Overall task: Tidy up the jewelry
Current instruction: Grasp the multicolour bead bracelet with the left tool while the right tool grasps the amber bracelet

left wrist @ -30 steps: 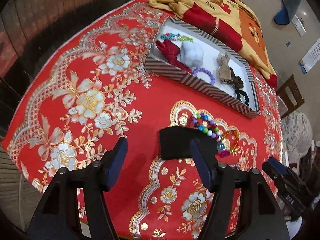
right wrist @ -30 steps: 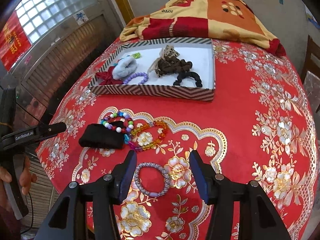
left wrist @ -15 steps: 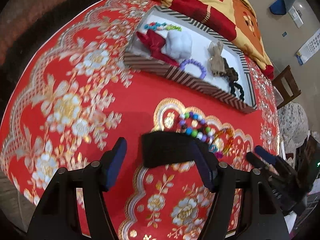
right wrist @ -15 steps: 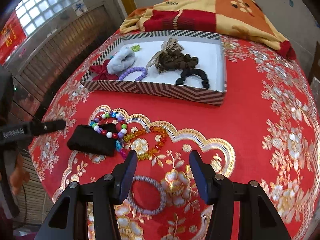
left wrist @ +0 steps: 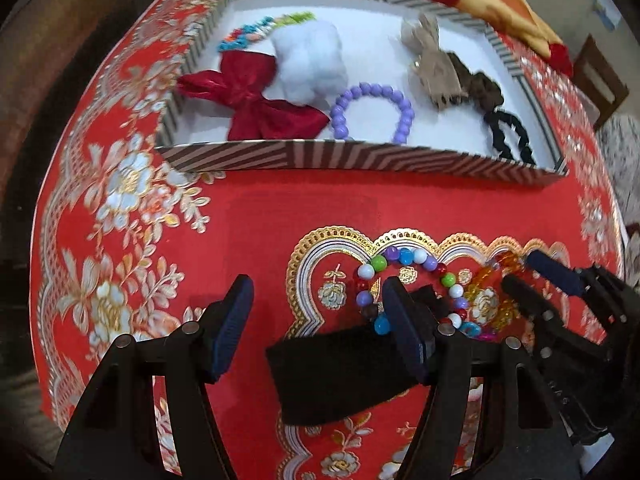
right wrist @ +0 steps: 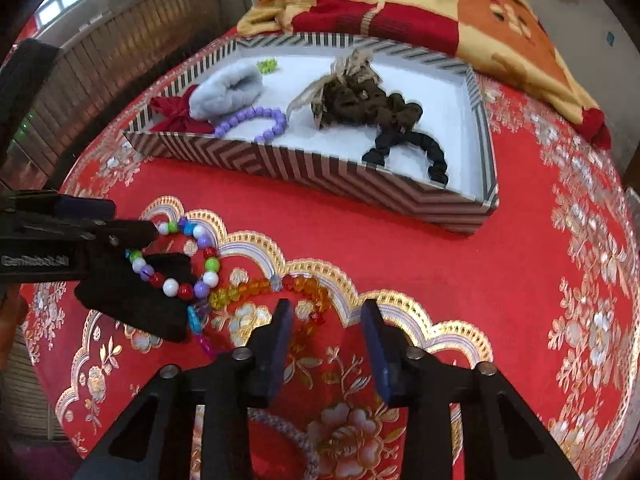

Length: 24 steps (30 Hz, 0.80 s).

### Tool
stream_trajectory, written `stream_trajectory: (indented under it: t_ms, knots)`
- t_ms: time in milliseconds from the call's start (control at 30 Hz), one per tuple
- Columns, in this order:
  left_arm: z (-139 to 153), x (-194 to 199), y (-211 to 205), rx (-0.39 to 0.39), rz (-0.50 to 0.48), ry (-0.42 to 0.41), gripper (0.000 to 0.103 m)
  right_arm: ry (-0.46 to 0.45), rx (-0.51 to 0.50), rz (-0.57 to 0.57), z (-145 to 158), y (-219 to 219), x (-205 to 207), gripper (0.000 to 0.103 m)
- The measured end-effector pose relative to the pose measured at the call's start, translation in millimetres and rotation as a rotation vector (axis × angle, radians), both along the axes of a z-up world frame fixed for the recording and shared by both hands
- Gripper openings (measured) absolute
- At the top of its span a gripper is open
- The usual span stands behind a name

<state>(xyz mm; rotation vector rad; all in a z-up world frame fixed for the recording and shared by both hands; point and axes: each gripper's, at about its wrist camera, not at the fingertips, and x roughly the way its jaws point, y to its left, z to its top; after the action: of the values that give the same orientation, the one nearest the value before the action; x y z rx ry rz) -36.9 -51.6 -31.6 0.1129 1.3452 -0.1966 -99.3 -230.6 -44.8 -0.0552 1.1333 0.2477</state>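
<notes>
While the left claw (left wrist: 316, 320) stands spread wide and released low over the red embroidered tablecloth (left wrist: 256, 224), a black cloth pouch (left wrist: 340, 372) lies between its fingers, nearer the right one. A multicoloured bead bracelet (right wrist: 182, 258) rests partly on that pouch, towards the table's near left edge. Just right of it, touching, lies an amber-and-red crystal bracelet (right wrist: 256, 290). The right claw (right wrist: 326, 340) hovers released above the crystal bracelet's right part, gripping nothing. A grey woven bracelet (right wrist: 288, 436) shows below it, partly hidden by the claw's frame. Farther back sits the striped tray (right wrist: 304, 168), holding a red bow (left wrist: 256, 100), a white fluffy scrunchie (left wrist: 308, 64), a purple bead bracelet (left wrist: 372, 112), a brown scrunchie (right wrist: 360, 100) and a black scrunchie (right wrist: 404, 148). A patterned blanket (right wrist: 420, 8) lies behind the tray.
</notes>
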Motion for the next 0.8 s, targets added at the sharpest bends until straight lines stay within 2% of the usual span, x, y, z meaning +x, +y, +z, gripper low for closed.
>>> stream_trajectory:
  t_ms: [133,200,233,300,333,400,500,700,800]
  knots:
    - [-11,6,-7,0.019,-0.031,0.023,0.066,-0.015,-0.014,-0.003,0,-1,4,0.019]
    - [-12,6,-12,0.025,-0.056,-0.003,0.060,-0.017,-0.015,-0.007,-1,-4,6,0.012]
    - [-12,6,-15,0.037,-0.073,-0.019,0.053,-0.018,-0.012,-0.011,-1,-6,6,0.010]
    - [-10,6,-20,0.027,-0.097,-0.046,0.025,-0.016,0.006,-0.020,0,-9,8,0.009]
    - [-10,8,-22,0.011,-0.111,-0.043,0.008,-0.015,0.013,-0.024,0,-10,8,0.009]
    - [-10,9,-23,-0.008,-0.122,-0.038,0.008,-0.024,0.024,-0.029,4,-11,6,0.009]
    - [-2,8,-22,-0.079,-0.131,-0.036,0.008,-0.051,0.047,-0.030,18,-11,3,0.009]
    - [37,7,-11,-0.145,-0.126,-0.101,0.008,-0.115,0.087,-0.030,52,-15,-4,0.009]
    - [58,5,-15,-0.171,-0.122,-0.122,0.008,-0.153,0.095,-0.026,71,-17,-6,0.005]
